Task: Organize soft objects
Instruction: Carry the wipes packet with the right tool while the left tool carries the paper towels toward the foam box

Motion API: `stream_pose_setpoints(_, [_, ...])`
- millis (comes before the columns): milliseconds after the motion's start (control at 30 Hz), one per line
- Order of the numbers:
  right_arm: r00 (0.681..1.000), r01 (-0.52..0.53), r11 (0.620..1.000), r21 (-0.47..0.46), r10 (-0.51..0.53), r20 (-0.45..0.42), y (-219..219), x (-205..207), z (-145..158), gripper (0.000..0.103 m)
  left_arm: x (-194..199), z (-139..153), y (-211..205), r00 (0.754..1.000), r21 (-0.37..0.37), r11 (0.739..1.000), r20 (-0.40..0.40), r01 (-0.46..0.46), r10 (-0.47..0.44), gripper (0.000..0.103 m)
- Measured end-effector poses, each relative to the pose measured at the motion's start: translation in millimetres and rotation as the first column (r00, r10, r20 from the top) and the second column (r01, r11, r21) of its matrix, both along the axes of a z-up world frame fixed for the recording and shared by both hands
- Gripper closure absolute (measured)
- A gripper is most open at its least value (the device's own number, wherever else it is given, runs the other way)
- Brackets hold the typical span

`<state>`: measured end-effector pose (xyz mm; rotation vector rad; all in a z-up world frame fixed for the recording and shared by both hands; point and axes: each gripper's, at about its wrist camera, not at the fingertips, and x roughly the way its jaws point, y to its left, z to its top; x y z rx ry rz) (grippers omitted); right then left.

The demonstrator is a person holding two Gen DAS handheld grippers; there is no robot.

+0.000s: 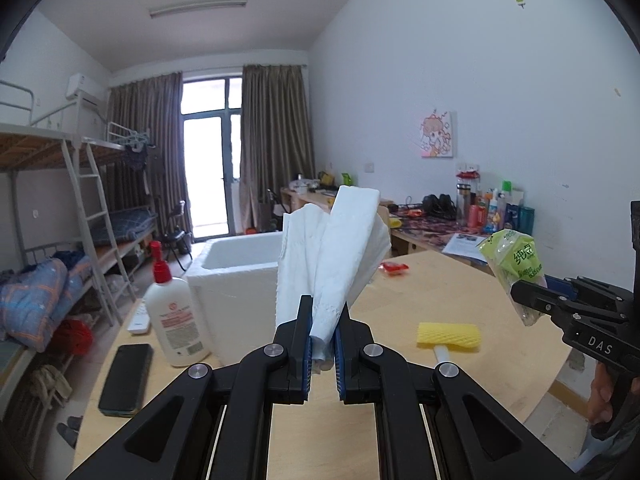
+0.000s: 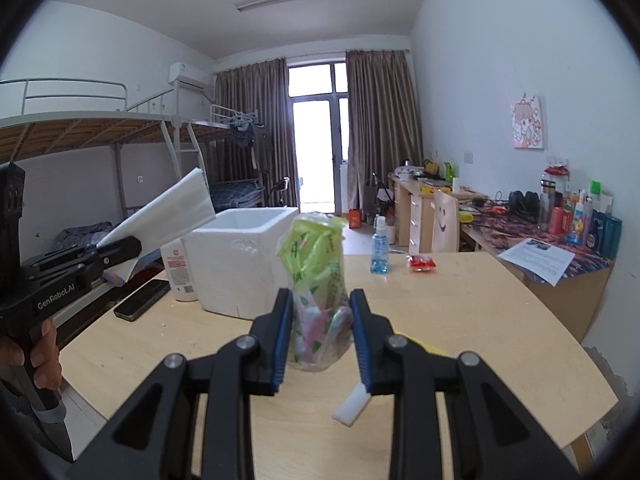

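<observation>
Foam box (image 2: 240, 256) open-topped, reachable; lotion bottle (image 1: 176, 316), phone (image 1: 125, 380) crowd left; tabletop (image 2: 460, 320) right mostly bare.

A white lotion bottle (image 1: 170, 316) with a red cap stands on the counter (image 2: 460, 320), just beside a black phone (image 1: 126, 380) lying flat. A small blue spray bottle (image 2: 379, 250) stands farther back, near a red packet (image 2: 421, 262). Bunk beds (image 1: 48, 184) line the left wall. Brown curtains (image 2: 378, 132) frame a glass door (image 2: 316, 136). A pink picture (image 1: 438, 135) hangs on the right wall.
</observation>
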<state>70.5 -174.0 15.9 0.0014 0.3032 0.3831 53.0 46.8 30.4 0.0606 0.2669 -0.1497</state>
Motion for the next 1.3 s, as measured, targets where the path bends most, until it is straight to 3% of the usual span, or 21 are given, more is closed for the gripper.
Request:
stream_pose_setpoints(667, [0.984,-0.179,0.984,0.0,0.179,-0.003,55,19,3,0.07,-14,5,40,0.978,0.004,0.978,0.016,-0.208,0.208,0.094])
stream_pose_setpoints(1300, [0.965,-0.263,0.964,-0.026,0.262,-0.025,90,36,3,0.07,-6,2,58,0.961,-0.014,0.961,-0.01,-0.275,0.275,0.094])
